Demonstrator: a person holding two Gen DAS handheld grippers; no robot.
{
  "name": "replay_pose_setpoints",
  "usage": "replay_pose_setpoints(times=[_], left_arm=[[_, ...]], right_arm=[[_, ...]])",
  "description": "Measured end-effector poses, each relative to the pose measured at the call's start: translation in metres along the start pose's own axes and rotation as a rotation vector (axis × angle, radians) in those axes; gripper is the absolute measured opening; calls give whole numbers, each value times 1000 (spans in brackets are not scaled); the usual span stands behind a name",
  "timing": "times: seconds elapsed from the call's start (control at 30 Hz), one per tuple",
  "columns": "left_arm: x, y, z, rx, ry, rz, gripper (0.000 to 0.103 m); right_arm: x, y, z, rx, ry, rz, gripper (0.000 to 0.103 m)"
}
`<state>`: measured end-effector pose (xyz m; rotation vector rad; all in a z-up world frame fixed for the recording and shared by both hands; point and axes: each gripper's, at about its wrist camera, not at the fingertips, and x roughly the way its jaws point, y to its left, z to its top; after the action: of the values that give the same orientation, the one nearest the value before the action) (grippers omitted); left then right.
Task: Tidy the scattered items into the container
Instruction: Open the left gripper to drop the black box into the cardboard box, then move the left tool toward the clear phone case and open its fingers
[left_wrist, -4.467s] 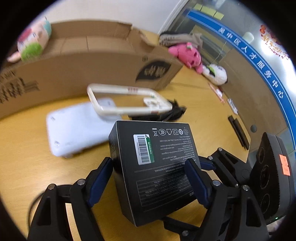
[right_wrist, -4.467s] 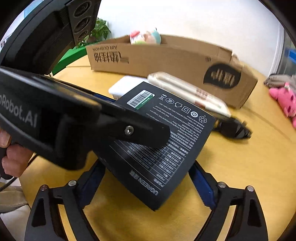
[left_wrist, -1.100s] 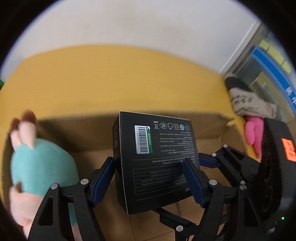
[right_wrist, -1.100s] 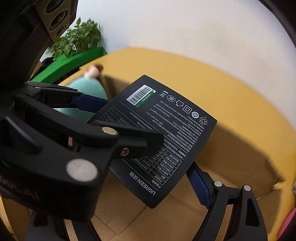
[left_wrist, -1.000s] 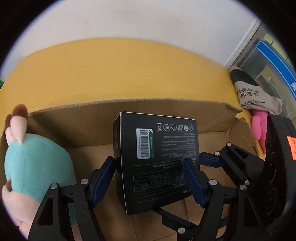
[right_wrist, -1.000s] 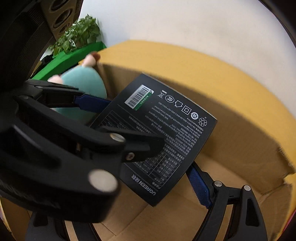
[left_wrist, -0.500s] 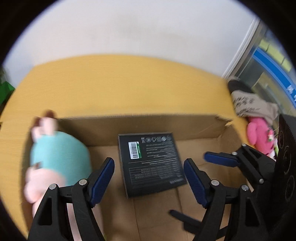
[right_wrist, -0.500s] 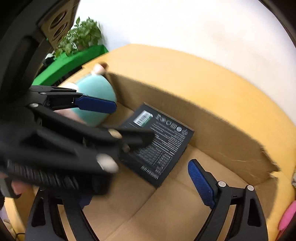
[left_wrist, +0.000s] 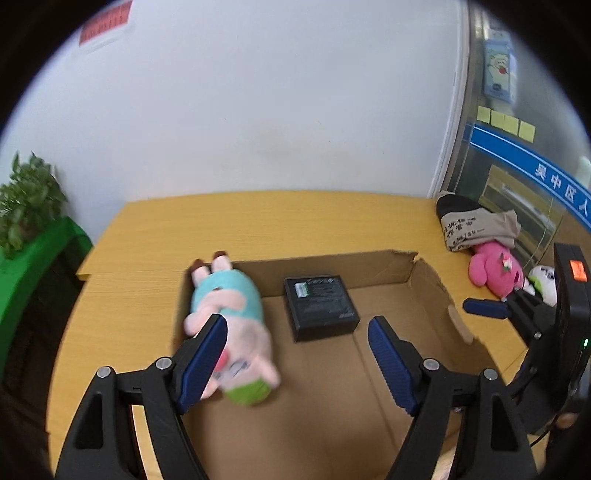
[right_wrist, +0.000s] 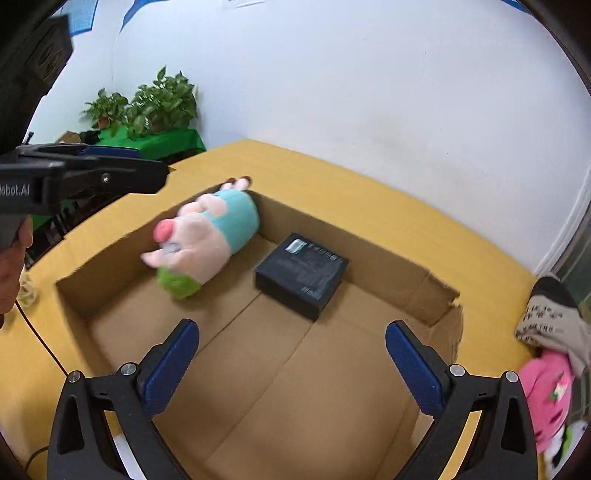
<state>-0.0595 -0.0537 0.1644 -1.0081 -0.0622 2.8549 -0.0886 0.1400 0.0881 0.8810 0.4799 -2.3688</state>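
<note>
Releasing: black box (right_wrist: 302, 276) now lies flat on the cardboard container (right_wrist: 369, 254) floor, beside the plush pig (right_wrist: 207, 236)
Left gripper (left_wrist: 297, 354): jaws apart, empty, above the container
Right gripper (right_wrist: 291, 360): jaws just opening, wide apart, nothing between
Meaning: two items in, others remain on the worktop (left_wrist: 155, 236)
Room: container's near floor is bare; torn far-right wall corner could snag

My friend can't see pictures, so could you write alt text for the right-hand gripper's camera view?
An open cardboard box on a yellow table holds a pig soft toy and a flat black box. The right gripper hovers above, open and empty.
</note>
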Motion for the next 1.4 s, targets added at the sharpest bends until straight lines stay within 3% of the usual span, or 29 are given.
replay_pose_setpoints(times=[0.27, 0.47, 0.73, 1.03, 1.4], left_arm=[[-54, -10, -37, 5, -49, 25, 79], [-72, -24, -54, 25, -53, 24, 79], [-74, -35, -75, 21, -24, -9, 79], [-68, -44, -103, 4, 42, -43, 79], [-65, -50, -115, -4, 38, -86, 79]], right_arm=[[-38, 24, -27, 45, -16, 8, 102], [-58, 29, -44, 105, -25, -6, 103], [-82, 24, -69, 215, -35, -16, 103], [-87, 37, -83, 215, -17, -43, 103], [-94, 44, -95, 243, -17, -62, 103]])
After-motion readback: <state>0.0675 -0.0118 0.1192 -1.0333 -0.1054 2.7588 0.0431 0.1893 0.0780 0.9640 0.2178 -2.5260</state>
